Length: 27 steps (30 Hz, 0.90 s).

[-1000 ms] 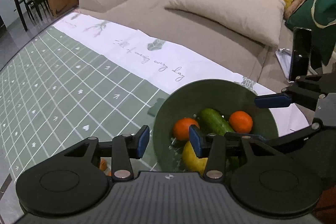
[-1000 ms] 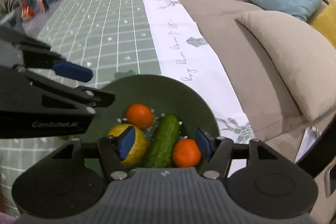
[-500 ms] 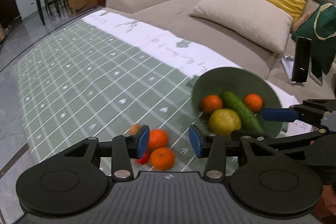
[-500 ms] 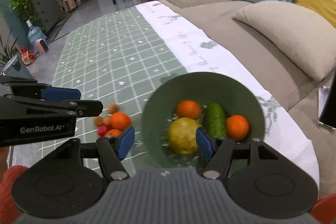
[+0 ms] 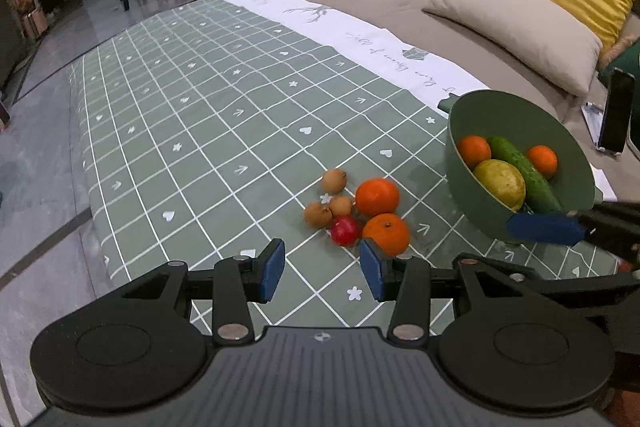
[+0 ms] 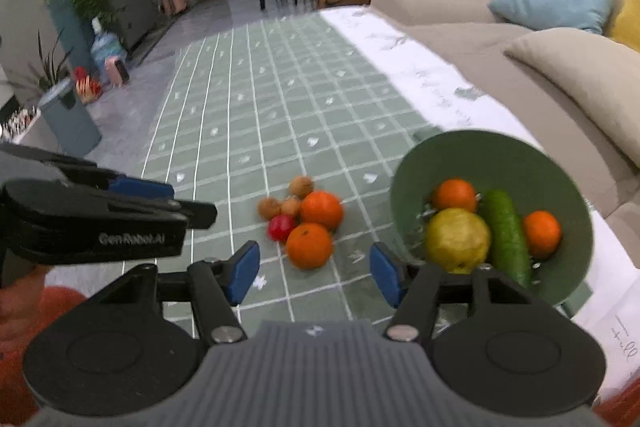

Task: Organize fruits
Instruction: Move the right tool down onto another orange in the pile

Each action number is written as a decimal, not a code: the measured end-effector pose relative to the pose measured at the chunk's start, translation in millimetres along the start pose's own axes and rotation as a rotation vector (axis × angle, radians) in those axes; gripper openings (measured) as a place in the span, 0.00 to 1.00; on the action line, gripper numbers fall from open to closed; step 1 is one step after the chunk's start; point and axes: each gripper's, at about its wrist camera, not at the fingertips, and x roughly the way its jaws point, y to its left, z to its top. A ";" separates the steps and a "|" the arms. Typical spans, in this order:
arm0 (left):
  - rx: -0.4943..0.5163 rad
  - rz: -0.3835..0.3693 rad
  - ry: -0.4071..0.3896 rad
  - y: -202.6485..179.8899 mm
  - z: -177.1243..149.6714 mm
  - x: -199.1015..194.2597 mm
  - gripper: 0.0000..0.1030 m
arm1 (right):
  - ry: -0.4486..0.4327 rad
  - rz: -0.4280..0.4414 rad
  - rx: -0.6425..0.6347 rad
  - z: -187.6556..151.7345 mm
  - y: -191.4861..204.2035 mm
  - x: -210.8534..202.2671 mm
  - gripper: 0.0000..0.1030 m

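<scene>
"GenRobot.AI" stands on the left hand-held gripper (tablecloth script unreadable).

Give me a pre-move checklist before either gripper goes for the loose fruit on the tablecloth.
1. Left gripper free: ok, nothing between its jaws.
2. Right gripper free: ok, nothing between its jaws, though they are closing.
3. Loose pile in view: ok, two oranges, the near orange in front, a red fruit and three small brown fruits cluster on the tablecloth.
4. Near orange free to lift alone: not ok, it touches the red fruit and the other orange.
5. Green bowl has room: ok, bare wall shows above two oranges, a cucumber and a yellow-green fruit.
6. Bowl stability: cannot tell.
</scene>
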 end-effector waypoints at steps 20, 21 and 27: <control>-0.096 -0.061 0.060 24.1 -4.3 55.8 0.50 | 0.065 -0.088 0.120 -9.1 -5.4 74.7 0.45; -0.097 -0.066 0.061 25.2 -3.3 57.0 0.50 | 0.065 -0.085 0.121 -9.2 -5.9 76.9 0.45; -0.071 -0.082 0.058 25.1 0.9 59.5 0.50 | 0.066 -0.060 0.131 -13.1 -11.2 87.3 0.45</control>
